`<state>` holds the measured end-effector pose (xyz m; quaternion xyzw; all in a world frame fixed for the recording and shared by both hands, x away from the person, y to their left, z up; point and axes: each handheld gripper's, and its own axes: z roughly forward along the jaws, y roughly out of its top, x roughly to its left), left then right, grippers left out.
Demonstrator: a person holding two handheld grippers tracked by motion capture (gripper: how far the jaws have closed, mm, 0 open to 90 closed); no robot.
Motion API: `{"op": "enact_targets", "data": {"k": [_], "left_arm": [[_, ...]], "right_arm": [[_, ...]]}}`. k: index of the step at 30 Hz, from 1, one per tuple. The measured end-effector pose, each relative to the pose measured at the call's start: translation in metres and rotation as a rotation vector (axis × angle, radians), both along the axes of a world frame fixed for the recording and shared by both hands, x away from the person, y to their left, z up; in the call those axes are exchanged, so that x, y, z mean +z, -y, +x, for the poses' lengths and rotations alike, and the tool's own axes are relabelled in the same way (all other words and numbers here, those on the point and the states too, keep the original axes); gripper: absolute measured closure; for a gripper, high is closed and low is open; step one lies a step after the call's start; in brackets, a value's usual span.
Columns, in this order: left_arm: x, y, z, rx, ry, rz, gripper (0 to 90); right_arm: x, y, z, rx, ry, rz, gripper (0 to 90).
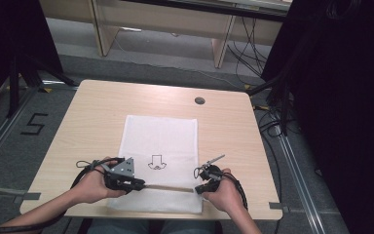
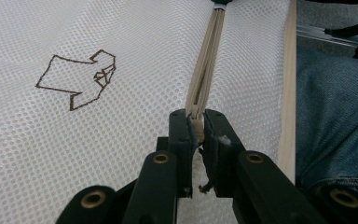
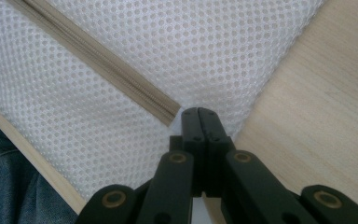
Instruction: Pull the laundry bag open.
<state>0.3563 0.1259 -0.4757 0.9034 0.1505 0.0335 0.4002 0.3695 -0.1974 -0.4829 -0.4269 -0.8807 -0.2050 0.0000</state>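
Long tan zipper (image 1: 169, 187) running across the near edge of a white mesh bag (image 1: 158, 136) on the bench (image 1: 92, 109). Left claw (image 2: 196, 125) clenched on its end, maybe the pull. Right claw (image 3: 198, 122) clenched on mesh just beside the far end.

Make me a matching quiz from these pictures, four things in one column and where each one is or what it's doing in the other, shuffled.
Things
1. left gripper
2. right gripper
3. arrow drawing
4. round cap

Place or state
A. set in the far part of the table
B. shut on the mesh bag at the zipper's end
C. shut on the beige zipper
D. printed on the bag between the grippers

Pairs: 1-C, 2-B, 3-D, 4-A
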Motion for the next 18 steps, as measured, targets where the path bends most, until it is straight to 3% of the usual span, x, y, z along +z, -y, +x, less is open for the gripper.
{"op": "enact_targets", "data": {"k": [7,18], "left_arm": [[0.000,-0.004,0.000,0.004,0.004,0.010,81.7],[-0.002,-0.014,-0.002,0.031,-0.027,-0.016,81.7]], "right_arm": [[0.000,0.000,0.000,0.000,0.001,0.000,90.0],[0.001,-0.001,-0.001,-0.016,-0.009,-0.005,90.0]]}}
